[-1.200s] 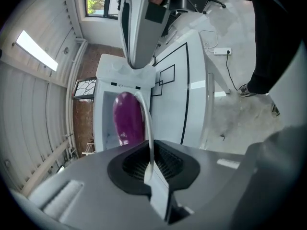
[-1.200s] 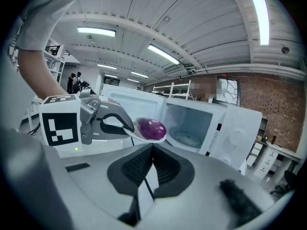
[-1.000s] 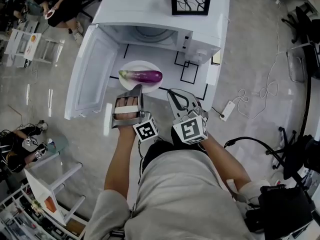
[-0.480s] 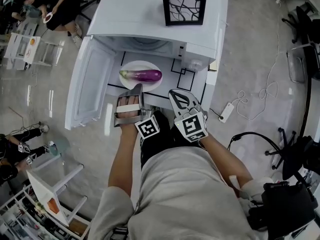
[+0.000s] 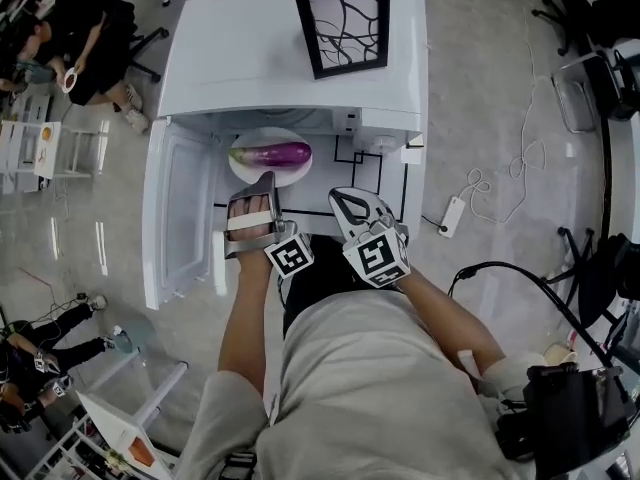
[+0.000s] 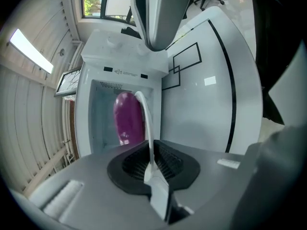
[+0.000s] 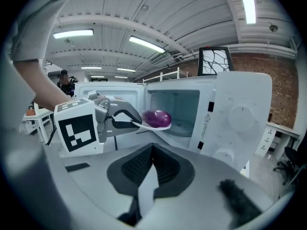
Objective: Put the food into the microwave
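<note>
At lower centre of the head view the right gripper [image 5: 352,201] hangs empty, fingers clenched, while the left gripper [image 5: 266,182] has its fingers grasping the near rim of the plate [image 5: 246,171], likely stiff, slick and breakable, so this one-edge hold wants it kept level. The smooth eggplant [image 5: 272,154] lying loose on it, at the mouth of the microwave [image 5: 290,58], could roll. Beyond, its inside looks bare, bounded by the open door [image 5: 180,208] at left.

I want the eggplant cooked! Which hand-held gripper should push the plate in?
Left hand-held gripper: it grips the plate rim, facing the open microwave. The right one is shut, empty.
</note>
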